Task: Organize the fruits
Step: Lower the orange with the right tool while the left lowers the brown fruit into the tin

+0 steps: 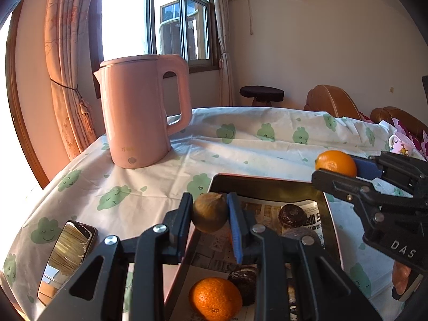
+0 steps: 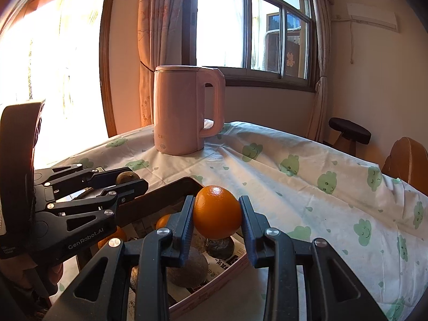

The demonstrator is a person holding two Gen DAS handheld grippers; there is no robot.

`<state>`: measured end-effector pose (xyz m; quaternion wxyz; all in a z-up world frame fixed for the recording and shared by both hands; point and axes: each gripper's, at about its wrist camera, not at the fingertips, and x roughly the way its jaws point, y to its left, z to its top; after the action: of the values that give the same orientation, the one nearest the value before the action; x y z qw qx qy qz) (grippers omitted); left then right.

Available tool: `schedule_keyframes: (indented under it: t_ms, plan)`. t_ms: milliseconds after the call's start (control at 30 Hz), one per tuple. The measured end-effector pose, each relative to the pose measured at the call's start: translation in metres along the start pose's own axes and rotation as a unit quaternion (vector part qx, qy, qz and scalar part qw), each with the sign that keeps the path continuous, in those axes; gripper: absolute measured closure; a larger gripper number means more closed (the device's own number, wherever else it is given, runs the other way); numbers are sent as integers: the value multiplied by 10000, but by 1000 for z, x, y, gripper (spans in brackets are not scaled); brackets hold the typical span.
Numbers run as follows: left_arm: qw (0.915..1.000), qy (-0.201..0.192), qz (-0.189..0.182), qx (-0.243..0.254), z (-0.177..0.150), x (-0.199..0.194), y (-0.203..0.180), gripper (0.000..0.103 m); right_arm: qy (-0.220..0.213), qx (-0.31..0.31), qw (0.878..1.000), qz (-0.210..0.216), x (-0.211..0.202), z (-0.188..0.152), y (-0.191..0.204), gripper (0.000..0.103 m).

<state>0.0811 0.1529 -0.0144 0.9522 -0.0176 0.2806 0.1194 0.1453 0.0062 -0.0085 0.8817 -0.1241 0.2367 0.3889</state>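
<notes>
1. Here, in the left wrist view, the left gripper (image 1: pixel 210 212) is clamped on a brown fruit (image 1: pixel 210 212), its two fingers pressing the fruit's sides above the near left wall of the box (image 1: pixel 270 183).
2. The box sits on the tablecloth (image 1: pixel 149 184), lined with newspaper; inside lie a tangerine (image 1: pixel 215 298) at the near end and several dark fruits (image 1: pixel 292 216) beside and beyond it.
3. To the right, the right gripper (image 1: pixel 338 168) holds an orange (image 1: pixel 336 162) over the box's far right corner.
4. A pink kettle (image 1: pixel 141 109) stands far left on the cloth, and a phone (image 1: pixel 68 254) lies near left, well apart from the box.
5. In the right wrist view, the right gripper (image 2: pixel 216 211) squeezes the orange (image 2: pixel 216 211) between both fingers, above the box's (image 2: pixel 160 200) right part.
6. Below the orange, dark fruits (image 2: pixel 219 247) and a grey-brown one (image 2: pixel 190 268) rest on the newspaper.
7. At left, the left gripper (image 2: pixel 128 180) grips the brown fruit (image 2: pixel 127 177) near the box's far left wall; orange-coloured fruit (image 2: pixel 163 220) shows under it.
8. The kettle (image 2: pixel 187 109) stands far behind on the tablecloth (image 2: pixel 294 187).
</notes>
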Motion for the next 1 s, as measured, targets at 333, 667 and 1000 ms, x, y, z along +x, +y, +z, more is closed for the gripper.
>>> schedule_keyframes:
  t_ms: [333,667,1000]
  plan:
    - [9999,117,-30,15,-3,8,2,75,211,-26,9998,29,22,-1,8,68]
    - [9998,198,-74,26,-5,13,2,75,348,-34,9994,37,35,-3,10,68]
    - [9993,333,-108,132,-7,21,-2,75,537,-4,9986,30,44,-7,10,68]
